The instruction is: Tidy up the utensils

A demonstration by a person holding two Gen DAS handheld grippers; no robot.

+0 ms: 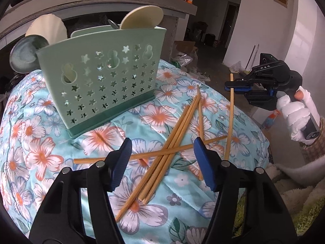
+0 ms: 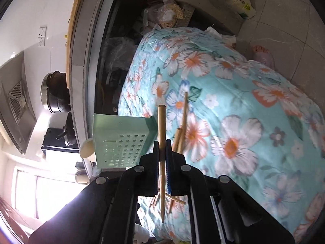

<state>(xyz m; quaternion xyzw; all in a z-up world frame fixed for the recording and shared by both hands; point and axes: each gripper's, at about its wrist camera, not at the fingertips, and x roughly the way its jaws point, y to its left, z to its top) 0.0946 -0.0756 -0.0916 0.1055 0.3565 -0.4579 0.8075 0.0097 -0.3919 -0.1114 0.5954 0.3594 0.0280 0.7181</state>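
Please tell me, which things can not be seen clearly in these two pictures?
- Utensil holder contents: left wrist view, its front wall hides them.
- Held chopstick: right wrist view, right gripper covers its middle.
- Loose chopsticks: left wrist view, left gripper hides some parts.

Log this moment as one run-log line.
right tongs: shut on chopstick, lifted | left tongs: open above chopstick pile | holder: upright on floral cloth
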